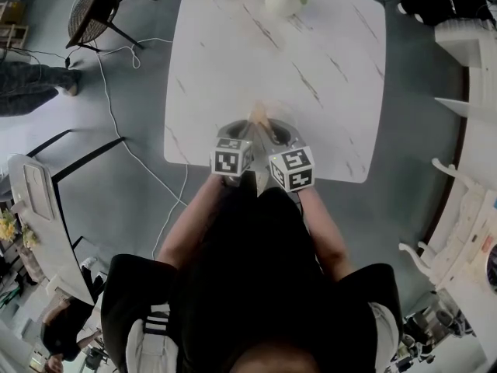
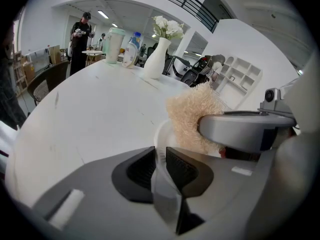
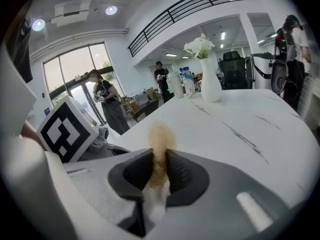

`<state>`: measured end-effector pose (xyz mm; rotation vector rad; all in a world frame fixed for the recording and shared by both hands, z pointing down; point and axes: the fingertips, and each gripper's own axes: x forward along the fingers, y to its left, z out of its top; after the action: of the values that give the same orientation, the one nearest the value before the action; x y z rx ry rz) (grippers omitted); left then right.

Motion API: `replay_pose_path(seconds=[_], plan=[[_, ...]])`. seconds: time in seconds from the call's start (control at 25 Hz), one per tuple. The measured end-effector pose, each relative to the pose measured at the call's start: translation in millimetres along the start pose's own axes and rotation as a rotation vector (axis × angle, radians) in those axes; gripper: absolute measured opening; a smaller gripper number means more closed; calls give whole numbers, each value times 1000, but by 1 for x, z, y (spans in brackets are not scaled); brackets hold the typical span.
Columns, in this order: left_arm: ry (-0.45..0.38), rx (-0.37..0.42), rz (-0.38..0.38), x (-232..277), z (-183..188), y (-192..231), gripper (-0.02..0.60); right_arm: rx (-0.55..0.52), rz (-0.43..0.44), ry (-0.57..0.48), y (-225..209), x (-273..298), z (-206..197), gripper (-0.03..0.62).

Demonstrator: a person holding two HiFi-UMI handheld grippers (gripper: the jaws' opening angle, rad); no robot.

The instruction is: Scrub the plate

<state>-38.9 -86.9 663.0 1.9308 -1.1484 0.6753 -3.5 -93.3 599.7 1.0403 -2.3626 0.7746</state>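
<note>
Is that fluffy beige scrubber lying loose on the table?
No, the scrubber is pinched between the jaws of the right tool.

White, grey-veined table (image 1: 233, 68) standing on a grey floor (image 1: 411, 130). A white vase (image 1: 281, 0) is holding white flowers (image 2: 167, 26) at the table's far edge; a pale lidded cup (image 2: 114, 45) and a blue-capped bottle (image 2: 131, 50) are standing just beside the vase. A dark wicker chair (image 1: 93, 10) is sitting off the table's far left corner, and a white cable (image 1: 115, 120) is trailing across the floor near it. A person in dark clothes (image 2: 80, 34) is standing beyond the table.
</note>
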Motion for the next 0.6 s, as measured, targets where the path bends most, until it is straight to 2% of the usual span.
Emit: replay_pose_path(seconds=[0.2, 0.6], plan=[[10, 1, 2, 0, -2, 0, 74, 24, 20, 35, 5, 7, -14, 67], [1, -3, -1, 0, 1, 0, 73, 44, 20, 39, 4, 9, -17, 67]])
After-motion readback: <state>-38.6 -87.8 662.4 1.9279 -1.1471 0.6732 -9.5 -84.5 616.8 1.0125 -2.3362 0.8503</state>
